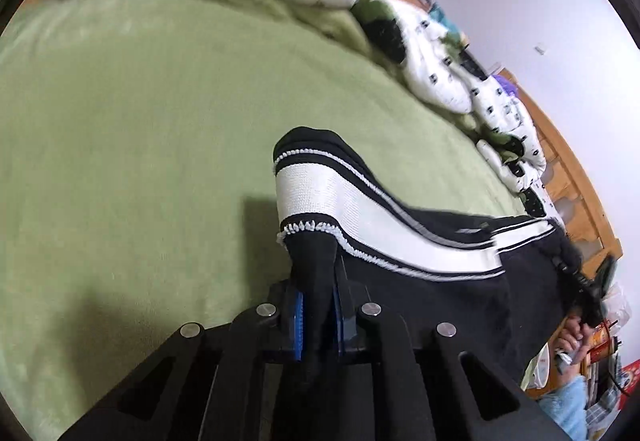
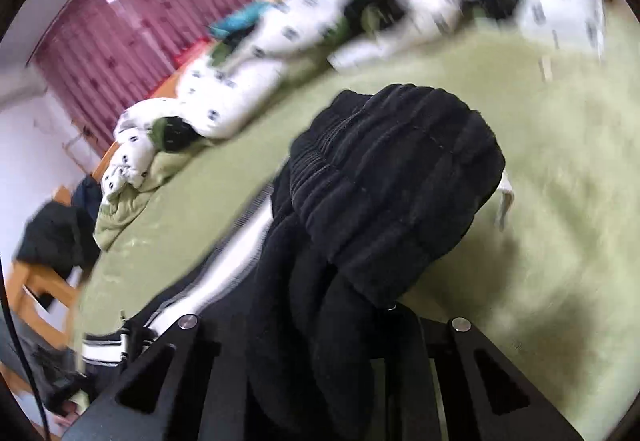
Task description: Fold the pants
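The left gripper (image 1: 318, 301) is closed tight on the hem end of the black pants (image 1: 400, 225), the end with the white stripe. The right gripper (image 2: 360, 305) is closed on the thick black waistband, which covers its fingers. The pants hang between both grippers, just above the green bed (image 1: 140, 121). The bed is bare from 8 to 12 o'clock. A white spotted blanket (image 1: 440, 53) is bunched along the far edge, from 12 to 3 o'clock, by the wooden frame (image 1: 580, 181).
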A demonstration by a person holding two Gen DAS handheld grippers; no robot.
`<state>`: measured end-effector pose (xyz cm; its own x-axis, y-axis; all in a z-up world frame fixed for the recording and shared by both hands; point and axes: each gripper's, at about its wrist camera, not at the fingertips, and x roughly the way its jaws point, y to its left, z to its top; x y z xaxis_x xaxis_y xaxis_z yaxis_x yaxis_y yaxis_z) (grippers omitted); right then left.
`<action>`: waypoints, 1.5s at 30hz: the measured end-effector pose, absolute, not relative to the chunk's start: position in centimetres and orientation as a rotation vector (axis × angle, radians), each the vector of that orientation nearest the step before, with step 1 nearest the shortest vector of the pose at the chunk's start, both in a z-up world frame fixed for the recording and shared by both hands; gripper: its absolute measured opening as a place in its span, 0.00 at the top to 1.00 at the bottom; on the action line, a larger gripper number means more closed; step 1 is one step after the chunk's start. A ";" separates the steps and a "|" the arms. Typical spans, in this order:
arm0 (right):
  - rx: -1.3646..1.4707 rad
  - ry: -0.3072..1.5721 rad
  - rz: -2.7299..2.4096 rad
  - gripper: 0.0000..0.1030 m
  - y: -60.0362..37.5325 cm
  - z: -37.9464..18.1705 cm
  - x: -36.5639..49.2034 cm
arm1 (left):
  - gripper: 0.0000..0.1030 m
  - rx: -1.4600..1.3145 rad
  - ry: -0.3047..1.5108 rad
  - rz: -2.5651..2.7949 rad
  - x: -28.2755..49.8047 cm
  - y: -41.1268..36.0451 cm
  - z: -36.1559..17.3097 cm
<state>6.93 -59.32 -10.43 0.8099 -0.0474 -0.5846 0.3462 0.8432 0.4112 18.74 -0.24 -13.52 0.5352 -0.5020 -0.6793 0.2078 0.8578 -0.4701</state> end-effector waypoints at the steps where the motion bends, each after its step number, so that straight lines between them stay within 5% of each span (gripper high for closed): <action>1: 0.512 0.576 -0.206 0.84 -58.1 -8.7 7.0 | 0.90 -0.373 0.894 -0.443 18.3 -0.1 -12.4; 7: 0.409 0.444 -0.073 0.85 -49.6 1.4 6.2 | 0.90 -0.443 0.826 -0.467 17.4 4.5 -7.9; 11: 0.441 0.406 0.079 0.84 -44.8 3.3 6.9 | 0.89 -0.413 0.784 -0.309 17.2 12.2 -5.5; 15: 0.477 0.491 0.155 0.84 -42.4 -1.3 10.5 | 0.89 -0.426 0.829 -0.156 18.8 18.8 -6.7; 22: 0.494 0.847 0.027 0.79 -42.6 -17.9 17.8 | 0.81 -0.346 0.955 -0.022 22.2 20.1 -16.4; 25: 0.452 0.871 0.095 0.74 -42.7 -17.9 16.7 | 0.65 -0.320 0.938 0.011 22.2 20.3 -15.9; 30: 0.438 0.881 -0.018 0.51 -44.5 -16.6 12.5 | 0.50 -0.269 0.791 0.047 18.8 20.4 -12.9; 32: 0.371 0.815 -0.083 0.50 -44.0 -14.8 9.9 | 0.39 -0.257 0.733 0.015 17.9 19.7 -11.6; 38: 0.270 0.620 -0.082 0.51 -41.4 -10.6 8.7 | 0.37 -0.273 0.736 -0.057 16.0 16.9 -11.3; 42: 0.215 0.736 -0.070 0.53 -40.7 -13.7 12.5 | 0.38 -0.211 0.932 -0.036 14.4 15.8 -16.2; 45: 0.062 0.759 -0.127 0.54 -39.3 -15.7 12.7 | 0.38 -0.167 0.887 -0.024 11.7 15.5 -15.9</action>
